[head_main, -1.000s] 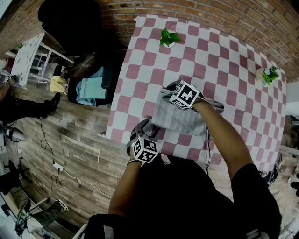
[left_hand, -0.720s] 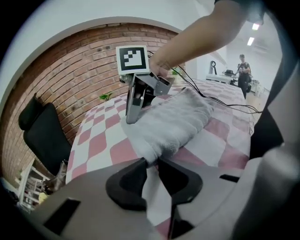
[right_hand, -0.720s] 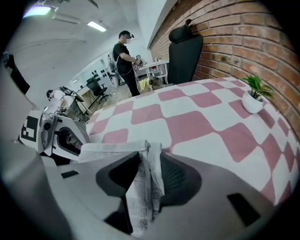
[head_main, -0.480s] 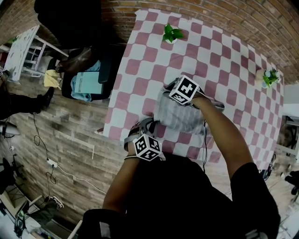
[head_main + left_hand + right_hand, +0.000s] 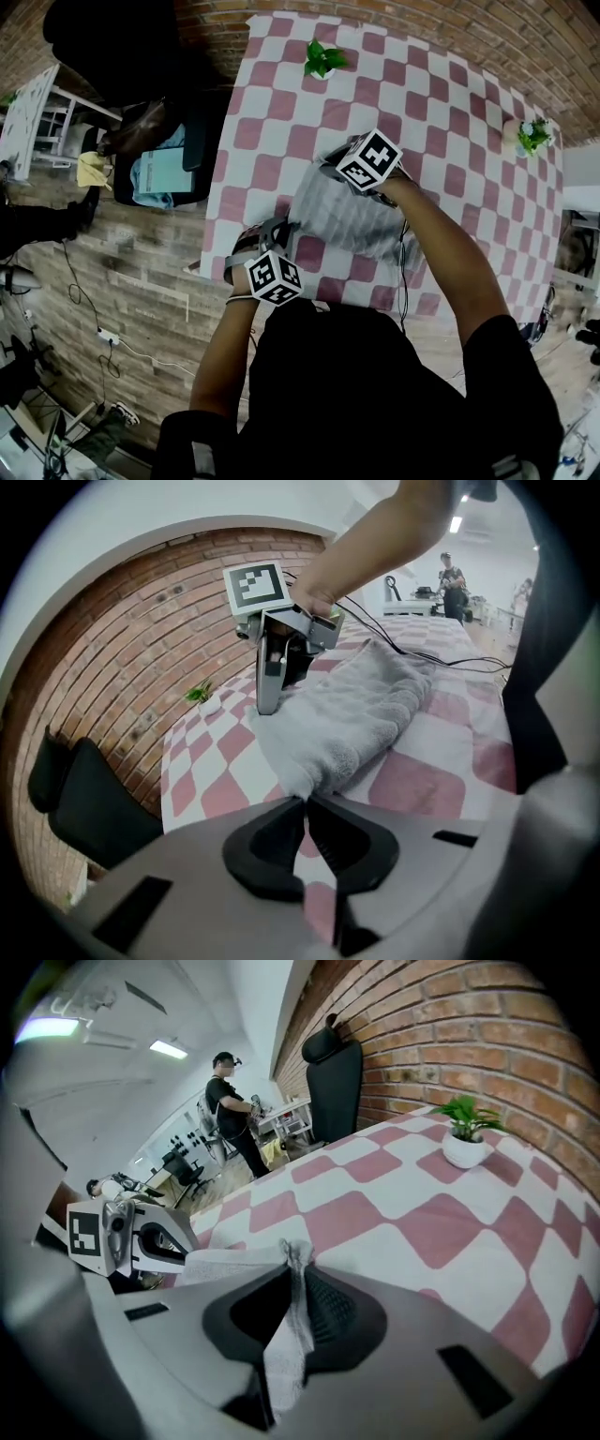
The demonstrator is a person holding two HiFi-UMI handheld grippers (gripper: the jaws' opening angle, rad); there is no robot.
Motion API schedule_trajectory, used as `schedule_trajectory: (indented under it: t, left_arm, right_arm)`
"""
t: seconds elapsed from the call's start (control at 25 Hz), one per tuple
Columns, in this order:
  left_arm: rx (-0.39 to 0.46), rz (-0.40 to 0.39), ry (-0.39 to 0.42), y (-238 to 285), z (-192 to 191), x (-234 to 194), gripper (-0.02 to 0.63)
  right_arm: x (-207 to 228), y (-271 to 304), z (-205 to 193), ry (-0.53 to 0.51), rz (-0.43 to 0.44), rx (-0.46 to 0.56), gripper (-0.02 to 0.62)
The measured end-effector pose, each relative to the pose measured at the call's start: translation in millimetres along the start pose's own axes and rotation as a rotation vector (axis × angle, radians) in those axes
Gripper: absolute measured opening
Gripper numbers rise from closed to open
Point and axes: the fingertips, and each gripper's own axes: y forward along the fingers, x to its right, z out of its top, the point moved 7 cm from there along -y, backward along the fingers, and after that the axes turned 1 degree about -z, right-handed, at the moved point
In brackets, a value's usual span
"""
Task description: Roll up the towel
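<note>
On table (image 5: pixel 450 112), tools (image 5: pixel 306 801) (image 5: pixel 292 1260) just closed onto towel (image 5: pixel 342 214)

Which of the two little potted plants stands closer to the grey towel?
The plant at the table edge toward the black chair; the other plant stands farther from the towel, at the opposite edge.

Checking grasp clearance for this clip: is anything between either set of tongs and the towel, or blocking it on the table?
Nothing visible does. The left tongs are shut on a corner of the towel; the right tongs have just been closing and pinch its edge. The potted plants stand well away.
</note>
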Motion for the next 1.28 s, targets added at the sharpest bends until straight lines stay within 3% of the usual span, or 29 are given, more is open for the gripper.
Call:
schedule_trajectory:
  t: [0.16, 0.4, 0.64, 0.84, 0.96, 1.12, 1.28]
  left_arm:
    - [-0.017, 0.018, 0.167, 14.1, 9.0, -38.3, 0.017]
    - [-0.009, 0.007, 0.410, 51.2, 44.4, -97.4, 0.017]
    - [0.011, 0.049, 0.739, 99.9, 110.6, -132.8, 0.017]
    - [0.065, 0.044, 0.880, 141.5, 169.1, -144.9, 0.017]
    - [0.095, 0.037, 0.907, 162.2, 198.6, -141.8, 0.018]
    - [0.101, 0.017, 0.830, 182.5, 214.9, -138.8, 0.038]
    - [0.142, 0.039, 0.607, 174.8, 212.7, -151.5, 0.224]
  right_arm:
    - [21.0, -16.4, 3.0, 0.076, -0.062, 0.059, 0.044]
    - [59.8, -50.8, -7.8, 0.235, -0.220, 0.166, 0.046]
    - [98.2, -92.8, -38.0, 0.400, -0.401, 0.246, 0.046]
    - [119.7, -128.1, -75.3, 0.550, -0.518, 0.326, 0.046]
    - [127.1, -144.4, -97.3, 0.620, -0.576, 0.371, 0.046]
    - [135.9, -151.6, -114.0, 0.631, -0.631, 0.421, 0.055]
    - [134.8, -167.2, -122.1, 0.567, -0.686, 0.506, 0.192]
